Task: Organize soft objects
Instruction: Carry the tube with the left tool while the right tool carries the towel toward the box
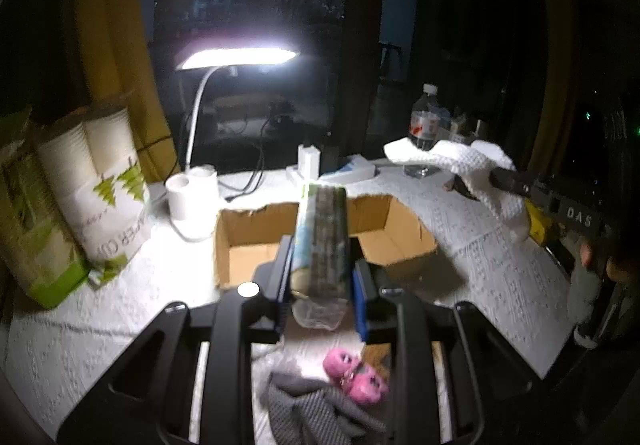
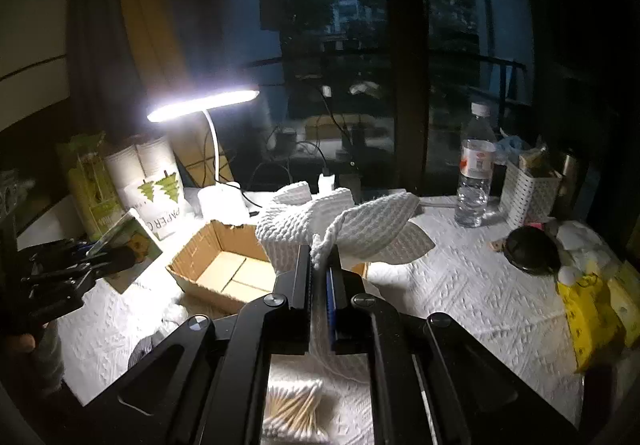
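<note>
My left gripper (image 1: 321,269) is shut on a flat soft packet (image 1: 320,237) in a clear wrapper and holds it edge-on above the near rim of the open cardboard box (image 1: 248,241). The packet also shows in the right wrist view (image 2: 132,245), left of the box (image 2: 224,265). My right gripper (image 2: 319,257) is shut on a white knitted cloth (image 2: 340,225) and holds it in the air over the box's right side. The cloth also shows in the left wrist view (image 1: 460,165), at the right. A grey knit cloth (image 1: 312,409) and a pink soft item (image 1: 356,377) lie under my left gripper.
A lit desk lamp (image 1: 236,57), paper cup packs (image 1: 100,185) and a toilet roll (image 1: 192,197) stand at the back left. A water bottle (image 2: 474,173), white basket (image 2: 528,193), black round item (image 2: 530,249) and yellow bags (image 2: 592,313) are at the right. Cotton swabs (image 2: 292,413) lie near me.
</note>
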Action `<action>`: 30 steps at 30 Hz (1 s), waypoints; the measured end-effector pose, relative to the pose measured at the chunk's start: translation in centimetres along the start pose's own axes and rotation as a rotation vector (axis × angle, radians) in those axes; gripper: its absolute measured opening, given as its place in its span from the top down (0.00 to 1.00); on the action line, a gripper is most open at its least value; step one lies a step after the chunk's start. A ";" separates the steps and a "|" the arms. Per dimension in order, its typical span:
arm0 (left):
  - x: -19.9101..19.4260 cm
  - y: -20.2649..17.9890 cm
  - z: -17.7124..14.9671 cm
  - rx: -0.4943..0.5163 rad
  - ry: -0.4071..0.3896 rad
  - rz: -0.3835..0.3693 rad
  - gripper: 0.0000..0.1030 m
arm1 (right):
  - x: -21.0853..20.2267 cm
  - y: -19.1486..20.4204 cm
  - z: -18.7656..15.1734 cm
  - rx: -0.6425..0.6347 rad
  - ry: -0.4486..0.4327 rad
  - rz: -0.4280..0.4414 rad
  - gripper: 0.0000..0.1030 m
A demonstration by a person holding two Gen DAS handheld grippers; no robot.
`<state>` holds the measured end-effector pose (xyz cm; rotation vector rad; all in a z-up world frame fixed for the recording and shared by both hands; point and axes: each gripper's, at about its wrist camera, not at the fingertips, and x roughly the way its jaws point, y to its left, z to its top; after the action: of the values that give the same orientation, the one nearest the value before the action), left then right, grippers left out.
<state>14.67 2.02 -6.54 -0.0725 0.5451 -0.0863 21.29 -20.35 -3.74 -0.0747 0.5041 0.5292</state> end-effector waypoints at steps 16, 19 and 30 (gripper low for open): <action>5.7 -2.4 4.2 -0.033 0.004 -0.048 0.75 | 5.3 -1.7 0.7 0.055 0.008 0.135 0.94; 7.3 -2.7 4.3 -0.037 0.024 -0.050 0.75 | 6.6 -1.8 0.6 0.051 0.024 0.154 0.94; 13.0 -3.2 3.5 -0.046 0.103 -0.053 0.75 | 11.3 -2.0 -1.2 0.030 0.118 0.172 0.94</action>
<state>27.37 -2.36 -9.92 -0.1281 0.6487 -0.1296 30.19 -17.09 -10.34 -0.0344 0.6372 0.6885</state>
